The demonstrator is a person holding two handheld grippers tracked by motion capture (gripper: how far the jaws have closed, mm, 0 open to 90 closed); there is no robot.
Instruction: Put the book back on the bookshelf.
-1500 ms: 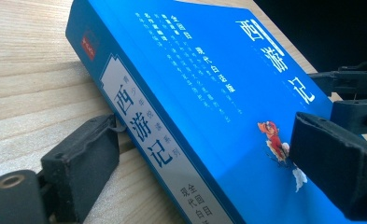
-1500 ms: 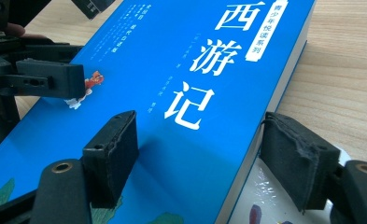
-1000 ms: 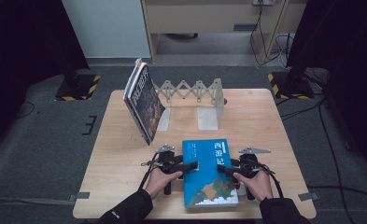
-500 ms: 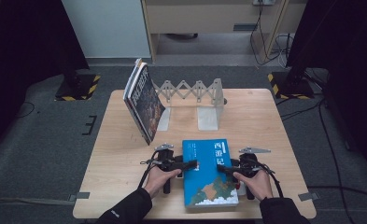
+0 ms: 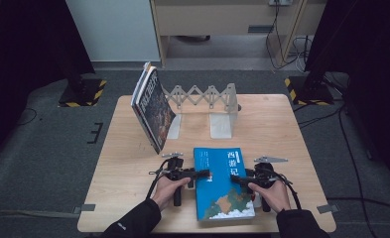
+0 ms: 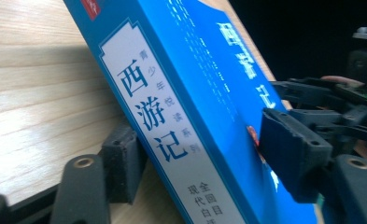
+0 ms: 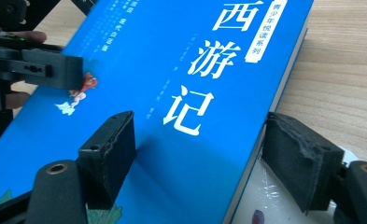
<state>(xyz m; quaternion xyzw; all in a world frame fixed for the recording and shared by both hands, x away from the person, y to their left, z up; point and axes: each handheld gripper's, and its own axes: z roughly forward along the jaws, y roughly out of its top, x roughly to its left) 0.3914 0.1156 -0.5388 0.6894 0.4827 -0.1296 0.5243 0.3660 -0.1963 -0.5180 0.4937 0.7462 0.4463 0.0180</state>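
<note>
Bright blue book (image 5: 221, 181) with white title characters and a green-and-white picture at its near edge, dark-covered book (image 5: 155, 110) leaning far left, pale grey zigzag rack (image 5: 207, 96), light wood-grain table (image 5: 282, 129), black gripper pads (image 7: 111, 149)

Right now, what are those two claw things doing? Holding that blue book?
Left gripper: jaws have just been closing on the blue book's spine edge; both pads touch it.
Right gripper: shut on the book's opposite edge.

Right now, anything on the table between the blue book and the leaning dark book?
No. In the high view, bare wood table separates the blue book from the leaning dark book; the left gripper sits lower, at the blue book's spine.
</note>
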